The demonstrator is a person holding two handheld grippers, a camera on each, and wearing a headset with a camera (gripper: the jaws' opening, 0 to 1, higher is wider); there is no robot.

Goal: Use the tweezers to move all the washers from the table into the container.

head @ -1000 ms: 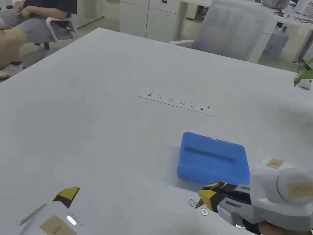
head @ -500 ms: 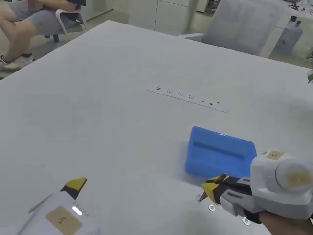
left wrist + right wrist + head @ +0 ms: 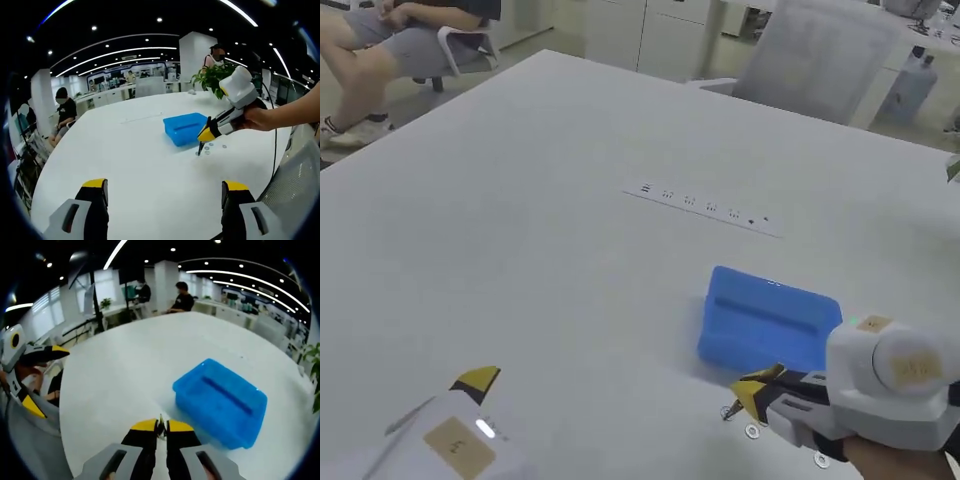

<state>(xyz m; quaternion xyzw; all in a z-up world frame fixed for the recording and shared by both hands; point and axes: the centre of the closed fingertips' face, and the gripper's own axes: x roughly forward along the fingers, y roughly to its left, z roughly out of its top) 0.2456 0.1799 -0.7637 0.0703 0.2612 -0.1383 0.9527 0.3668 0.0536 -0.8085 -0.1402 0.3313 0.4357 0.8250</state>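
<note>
A blue container [image 3: 770, 320] sits on the white table [image 3: 540, 220], also seen in the right gripper view [image 3: 220, 400] and the left gripper view [image 3: 185, 127]. Small washers [image 3: 752, 431] lie on the table just in front of it [image 3: 212, 146]. My right gripper [image 3: 740, 392] is shut on thin tweezers [image 3: 161, 421], their dark tip [image 3: 200, 149] pointing down at the washers, beside the container's near side. I cannot tell whether the tip touches a washer. My left gripper [image 3: 164, 185] hovers open over the near left of the table [image 3: 440, 402], holding nothing.
A socket strip [image 3: 705, 208] is set into the table beyond the container. A grey chair [image 3: 815, 55] stands at the far edge and a person [image 3: 390, 35] sits at the far left. A potted plant [image 3: 212, 77] stands past the container.
The head camera has shifted, so the whole picture moved a little. My right gripper stays by the washers with the tweezers. The left gripper keeps its place.
</note>
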